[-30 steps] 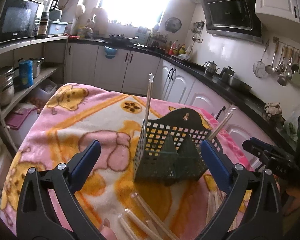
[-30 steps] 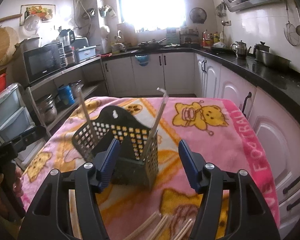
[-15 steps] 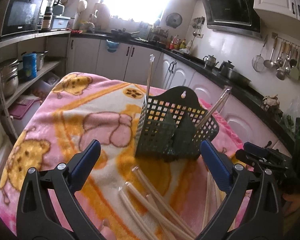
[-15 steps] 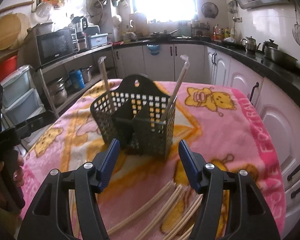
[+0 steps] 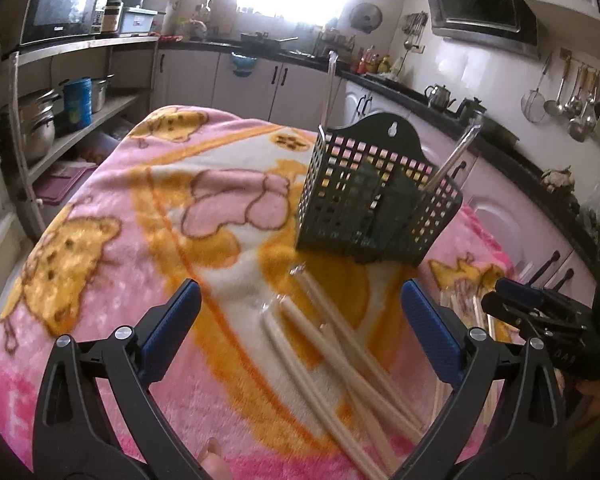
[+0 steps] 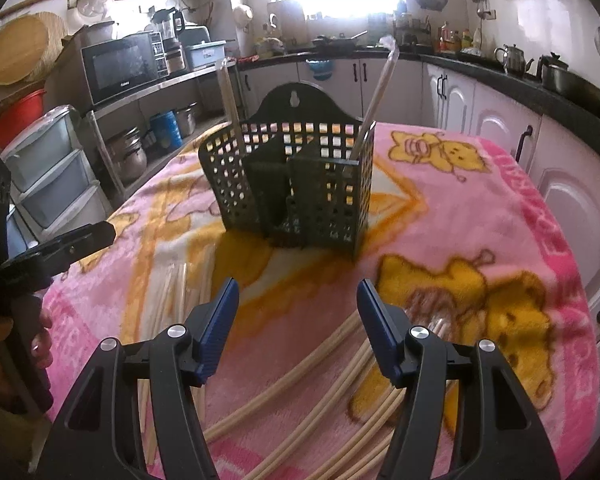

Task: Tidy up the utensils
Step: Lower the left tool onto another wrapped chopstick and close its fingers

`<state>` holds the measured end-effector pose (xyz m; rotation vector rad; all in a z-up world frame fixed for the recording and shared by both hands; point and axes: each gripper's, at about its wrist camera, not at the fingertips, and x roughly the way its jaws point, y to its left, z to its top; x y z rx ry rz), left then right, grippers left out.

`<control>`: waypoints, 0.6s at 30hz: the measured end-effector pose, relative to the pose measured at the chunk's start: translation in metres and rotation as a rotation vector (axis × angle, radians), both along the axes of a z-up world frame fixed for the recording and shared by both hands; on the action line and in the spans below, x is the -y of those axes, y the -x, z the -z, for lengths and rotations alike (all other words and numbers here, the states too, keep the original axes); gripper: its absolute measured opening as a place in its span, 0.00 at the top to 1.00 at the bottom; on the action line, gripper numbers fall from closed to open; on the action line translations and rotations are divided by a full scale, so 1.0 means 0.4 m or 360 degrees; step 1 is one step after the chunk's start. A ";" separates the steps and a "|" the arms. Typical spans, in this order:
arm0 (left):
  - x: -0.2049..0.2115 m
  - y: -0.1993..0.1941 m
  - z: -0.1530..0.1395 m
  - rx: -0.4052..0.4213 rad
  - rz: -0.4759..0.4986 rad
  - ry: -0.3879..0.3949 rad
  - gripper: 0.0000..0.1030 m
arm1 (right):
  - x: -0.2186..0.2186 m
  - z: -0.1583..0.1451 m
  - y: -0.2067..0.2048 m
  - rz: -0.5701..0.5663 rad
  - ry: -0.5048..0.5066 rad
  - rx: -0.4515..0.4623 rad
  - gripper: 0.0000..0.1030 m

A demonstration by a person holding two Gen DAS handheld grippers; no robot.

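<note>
A dark green perforated utensil basket stands on the pink cartoon blanket; it also shows in the right wrist view. Two wrapped chopstick pairs stand in it, one at each end. Several pale wrapped chopsticks lie loose on the blanket before the basket, also in the right wrist view. My left gripper is open and empty above the loose chopsticks. My right gripper is open and empty above them too.
The right gripper shows at the right edge of the left wrist view; the left gripper shows at the left of the right wrist view. Shelves with pots stand left of the table, cabinets and counter to the right.
Both grippers have pulled back from the basket and tipped down toward the loose chopsticks. The basket now looks farther off; more chopsticks are in view. Both stay open.
</note>
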<state>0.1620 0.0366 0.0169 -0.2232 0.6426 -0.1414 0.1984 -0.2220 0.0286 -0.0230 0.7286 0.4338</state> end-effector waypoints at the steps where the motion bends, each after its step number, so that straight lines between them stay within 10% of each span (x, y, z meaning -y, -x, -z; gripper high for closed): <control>1: -0.001 0.004 0.006 -0.0010 -0.0003 -0.0004 0.11 | -0.002 0.007 0.003 -0.0011 0.0004 -0.0009 0.42; 18: -0.014 0.031 0.120 -0.0238 -0.0042 -0.0026 0.11 | -0.018 0.085 -0.004 -0.0070 0.0041 -0.0149 0.43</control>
